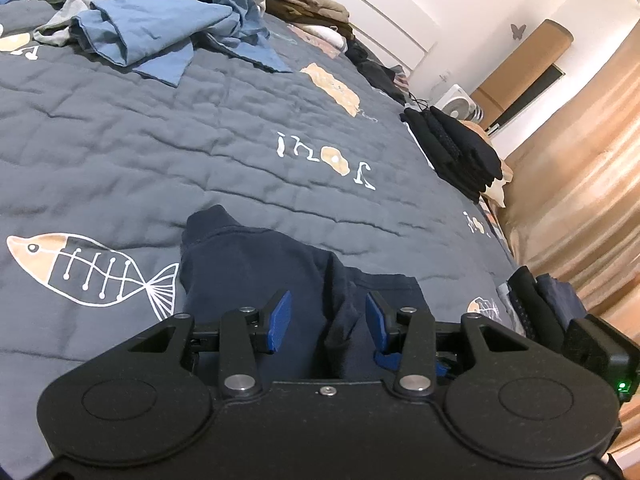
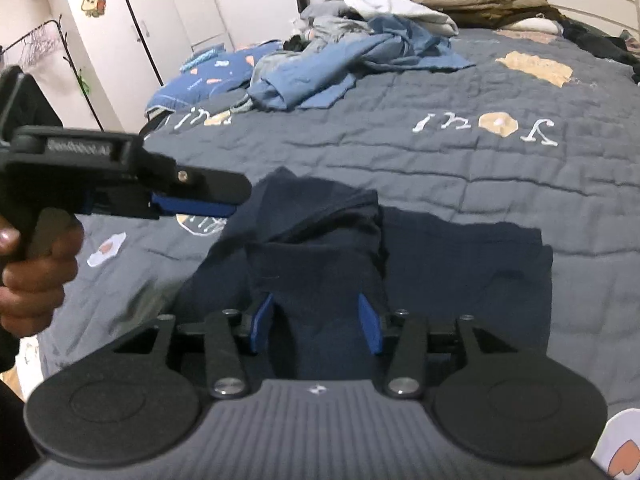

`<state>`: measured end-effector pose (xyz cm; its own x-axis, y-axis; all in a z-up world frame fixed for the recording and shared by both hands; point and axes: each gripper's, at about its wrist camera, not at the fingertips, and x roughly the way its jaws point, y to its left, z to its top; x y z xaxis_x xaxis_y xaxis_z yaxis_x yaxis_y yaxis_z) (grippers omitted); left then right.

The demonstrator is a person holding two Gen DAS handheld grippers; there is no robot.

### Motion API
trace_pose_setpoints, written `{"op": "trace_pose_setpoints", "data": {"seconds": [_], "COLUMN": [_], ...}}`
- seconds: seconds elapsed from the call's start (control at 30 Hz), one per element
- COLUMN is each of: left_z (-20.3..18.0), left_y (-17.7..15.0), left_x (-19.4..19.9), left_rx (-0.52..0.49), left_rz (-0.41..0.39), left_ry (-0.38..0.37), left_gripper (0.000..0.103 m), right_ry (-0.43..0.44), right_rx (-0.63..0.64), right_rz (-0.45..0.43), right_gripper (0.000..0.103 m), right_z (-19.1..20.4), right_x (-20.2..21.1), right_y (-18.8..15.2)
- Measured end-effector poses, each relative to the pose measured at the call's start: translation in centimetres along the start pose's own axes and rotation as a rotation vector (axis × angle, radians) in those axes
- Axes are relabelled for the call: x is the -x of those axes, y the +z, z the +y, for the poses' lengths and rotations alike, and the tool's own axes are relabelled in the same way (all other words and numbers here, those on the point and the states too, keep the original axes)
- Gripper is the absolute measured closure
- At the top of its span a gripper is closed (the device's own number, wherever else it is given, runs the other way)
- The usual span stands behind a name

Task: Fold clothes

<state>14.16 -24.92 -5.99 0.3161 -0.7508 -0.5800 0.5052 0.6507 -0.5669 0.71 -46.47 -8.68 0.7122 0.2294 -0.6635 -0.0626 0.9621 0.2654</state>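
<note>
1. A bed covered by a dark grey quilt [image 1: 168,128] printed with fish and lettering fills both views; the work happens near its front edge.
2. A heap of unfolded clothes, with a light blue shirt [image 1: 160,28] on top, lies well apart at the far side; a stack of folded black garments [image 1: 456,152] sits near the right edge of the bed.
3. The navy garment [image 2: 460,256] lies partly folded, directly ahead of both tools. Its flat panel spreads to the right, and a bunched fold [image 2: 320,224] rises at its left part.
4. The right gripper [image 2: 316,320] sits low over the near edge of the garment, jaws spread, with cloth lying between the blue pads and no visible pinch.
5. The left gripper [image 1: 328,320] is also spread, a ridge of navy cloth rising between its pads, apparently unpinched.
6. The right tool looks nearer the bunched fold, so smoothing or the next fold probably starts there, carried rightward along the panel.
</note>
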Motion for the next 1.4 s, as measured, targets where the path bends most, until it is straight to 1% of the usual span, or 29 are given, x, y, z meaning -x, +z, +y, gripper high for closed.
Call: {"op": "trace_pose_setpoints", "data": {"seconds": [0.17, 0.2, 0.27, 0.3, 0.33, 0.5, 0.57, 0.67, 0.77, 0.8, 0.83, 0.9, 0.93, 1.07, 1.13, 1.27, 1.37, 1.4], "left_z": [0.1, 0.1, 0.1, 0.1, 0.1, -0.1, 0.0, 0.0, -0.1, -0.2, -0.3, -0.2, -0.2, 0.0, 0.0, 0.1, 0.3, 0.4], "left_y": [0.0, 0.0, 0.0, -0.1, -0.1, -0.1, -0.1, -0.1, -0.2, -0.2, -0.3, -0.2, -0.2, -0.2, -0.2, -0.2, -0.2, -0.1], "left_x": [-0.2, -0.2, -0.2, -0.2, -0.2, -0.3, -0.3, -0.2, -0.3, -0.2, -0.2, -0.2, -0.2, -0.2, -0.3, -0.2, -0.2, -0.2], "left_rx": [-0.004, -0.004, -0.003, -0.002, -0.002, -0.006, -0.005, -0.006, -0.015, -0.029, -0.040, -0.038, -0.031, -0.025, -0.027, -0.035, -0.033, -0.032], "left_rz": [0.005, 0.006, 0.006, 0.006, 0.005, 0.008, 0.007, 0.005, 0.008, 0.010, 0.010, 0.005, 0.006, 0.006, 0.008, 0.011, 0.014, 0.014], "left_ry": [-0.001, 0.000, 0.001, 0.001, 0.001, 0.003, 0.002, 0.002, 0.009, 0.015, 0.021, 0.026, 0.026, 0.033, 0.033, 0.031, 0.033, 0.034], "left_gripper": [0.062, 0.062, 0.062, 0.062, 0.062, 0.062, 0.062, 0.062, 0.062, 0.062, 0.062, 0.062, 0.062, 0.062, 0.062, 0.062, 0.062, 0.062], "right_ry": [-0.012, -0.015, -0.014, -0.010, -0.004, -0.022, -0.012, 0.031, 0.035, 0.028, 0.020, 0.008, 0.010, 0.006, -0.006, -0.035, -0.039, -0.039], "right_rx": [0.011, 0.017, 0.023, 0.020, 0.012, -0.018, -0.032, -0.035, -0.035, -0.037, -0.040, -0.043, -0.041, -0.011, -0.003, -0.017, -0.020, -0.022], "right_rz": [0.029, 0.027, 0.028, 0.031, 0.033, -0.003, -0.031, -0.067, -0.092, -0.090, -0.089, -0.089, -0.087, -0.087, -0.072, 0.001, 0.011, 0.007], "right_gripper": [0.056, 0.061, 0.075, 0.091, 0.099, 0.103, 0.103, 0.099, 0.093, 0.085, 0.073, 0.061, 0.059, 0.052, 0.047, 0.046, 0.046, 0.049], "right_z": [0.1, 0.2, 0.2, 0.1, -0.1, -0.6, -0.9, -1.0, -0.8, -0.7, -0.7, -0.7, -0.5, 0.1, 0.3, 0.2, 0.3, 0.2], "right_x": [-0.7, -0.7, -0.7, -0.7, -0.7, -0.1, 0.5, 1.4, 1.8, 1.7, 1.6, 1.3, 1.1, 0.3, -0.3, -1.9, -2.3, -2.2], "right_y": [-0.3, -0.5, -0.7, -0.7, -0.6, -0.3, -0.1, 0.5, 1.0, 1.1, 1.2, 1.1, 1.1, 1.0, 0.9, 0.8, 0.5, 0.5]}}
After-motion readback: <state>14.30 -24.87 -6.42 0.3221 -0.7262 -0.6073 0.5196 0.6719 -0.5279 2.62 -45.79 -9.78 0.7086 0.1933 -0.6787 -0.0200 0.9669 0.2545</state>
